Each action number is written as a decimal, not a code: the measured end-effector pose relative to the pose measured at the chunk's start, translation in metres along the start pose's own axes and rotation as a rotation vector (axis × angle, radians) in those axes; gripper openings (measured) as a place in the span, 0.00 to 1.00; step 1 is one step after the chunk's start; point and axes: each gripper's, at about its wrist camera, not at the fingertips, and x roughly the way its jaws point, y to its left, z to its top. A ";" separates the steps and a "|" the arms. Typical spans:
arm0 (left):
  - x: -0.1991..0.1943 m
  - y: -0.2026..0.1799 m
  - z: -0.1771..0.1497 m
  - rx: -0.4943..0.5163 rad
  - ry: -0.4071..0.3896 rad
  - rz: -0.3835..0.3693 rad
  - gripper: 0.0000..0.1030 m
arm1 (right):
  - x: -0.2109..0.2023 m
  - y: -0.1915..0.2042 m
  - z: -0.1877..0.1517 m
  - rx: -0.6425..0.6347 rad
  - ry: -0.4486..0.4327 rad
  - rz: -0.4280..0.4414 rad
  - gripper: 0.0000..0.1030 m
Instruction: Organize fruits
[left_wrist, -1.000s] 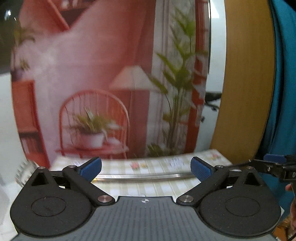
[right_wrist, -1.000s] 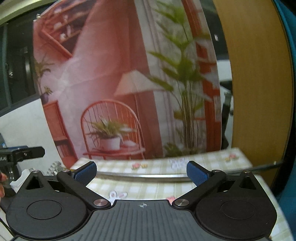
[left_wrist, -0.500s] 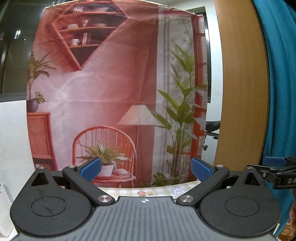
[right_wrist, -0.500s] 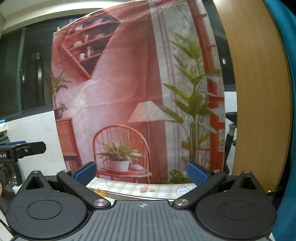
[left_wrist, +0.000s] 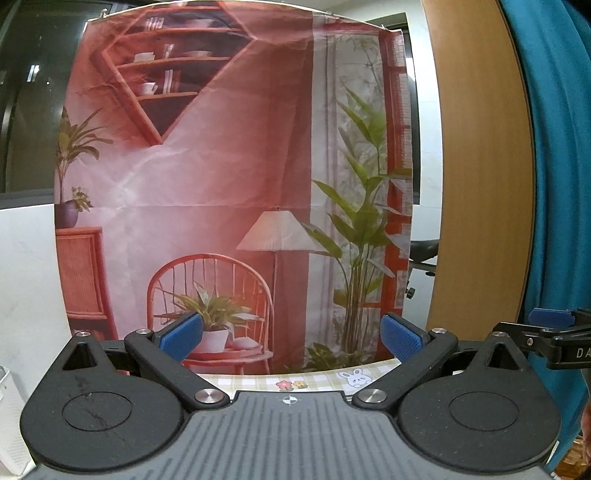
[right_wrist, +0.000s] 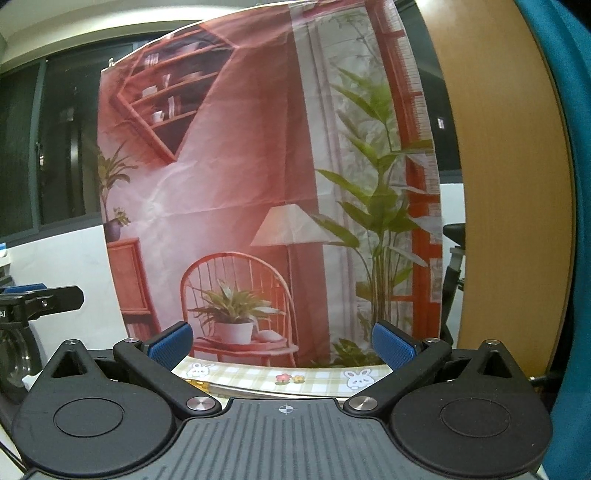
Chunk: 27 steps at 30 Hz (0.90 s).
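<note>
Blue pads are sitting on the tips of the left gripper (left_wrist: 291, 338), and its two fingers are standing wide apart with nothing between them. The right gripper (right_wrist: 282, 343) is looking the same: blue pads far apart, holding nothing. Both are pointing up and forward, at the wall more than at the table.

Just past the fingers, at 6 o'clock in each view, a strip of checked tablecloth (right_wrist: 258, 374) with little bunnies and flowers is showing. A long shiny metal bar (right_wrist: 255, 390) with a yellow end is lying on it in the right view; what it is, I cannot tell. Behind the cloth a big pink picture sheet (left_wrist: 221, 166) is hanging, with a printed chair, lamp and plants. At 3 o'clock a wooden board (left_wrist: 480, 166) is standing, and next to it a teal curtain (left_wrist: 554, 166). In the left view the other gripper is peeking in at 3 o'clock; in the right view it is peeking in at 9 o'clock.

No fruit is showing in either view, so where it is lying, I cannot say. My guess is it is lower down on the table. Fruit is mostly round, smooth and easy to bruise, so it is probably rolling easily. Taking it gently around the fat middle looks best to me.
</note>
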 end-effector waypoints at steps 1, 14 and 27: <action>0.000 0.000 0.000 0.000 0.000 0.000 1.00 | 0.000 0.000 0.000 -0.001 0.000 0.000 1.00; -0.003 0.001 0.000 0.006 -0.006 0.011 1.00 | -0.002 -0.002 0.000 -0.001 -0.002 -0.004 1.00; -0.004 -0.001 0.000 0.015 -0.013 0.015 1.00 | -0.003 -0.003 0.000 -0.004 -0.001 -0.003 1.00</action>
